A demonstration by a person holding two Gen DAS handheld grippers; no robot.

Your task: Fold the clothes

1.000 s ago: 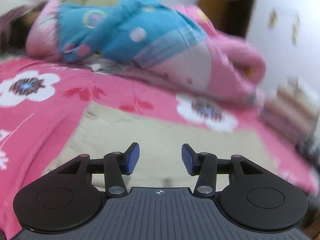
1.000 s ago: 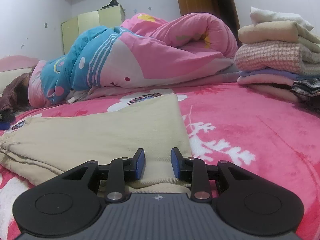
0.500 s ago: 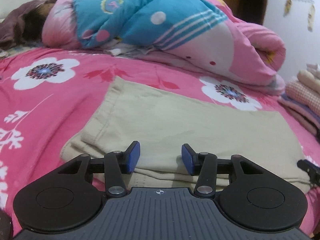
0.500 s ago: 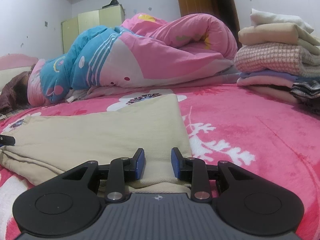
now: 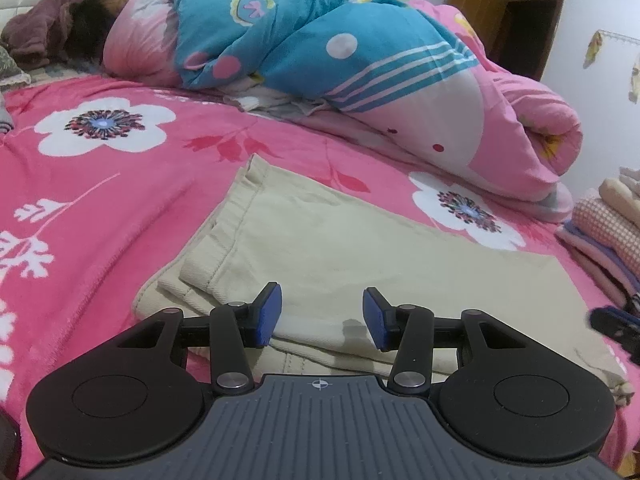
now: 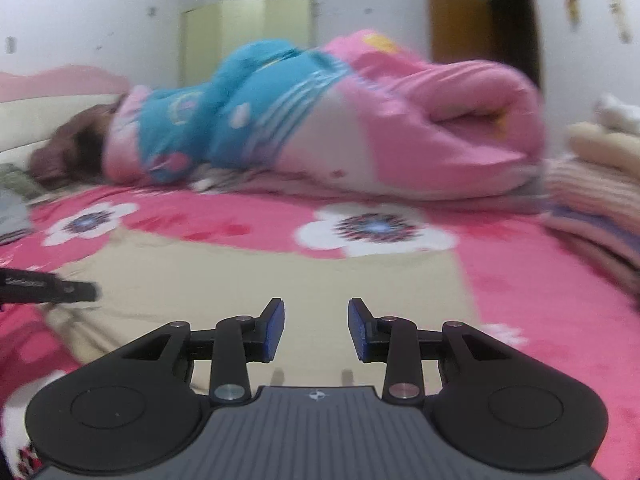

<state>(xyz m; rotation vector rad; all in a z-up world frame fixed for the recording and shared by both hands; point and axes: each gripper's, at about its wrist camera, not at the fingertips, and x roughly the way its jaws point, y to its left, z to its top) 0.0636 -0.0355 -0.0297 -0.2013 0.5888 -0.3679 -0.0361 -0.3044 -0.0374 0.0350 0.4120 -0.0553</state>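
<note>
My left tool hovers low over the near edge of the beige trousers, its blue pads apart and empty as before, though the view has steadied and drawn closer to the waistband end. My right tool has swung round toward the middle of the bed, its view now blurred, and its pads stand wider apart than a moment ago. The trousers lie folded flat on the pink flowered bed, in front of the rolled quilt.
</note>
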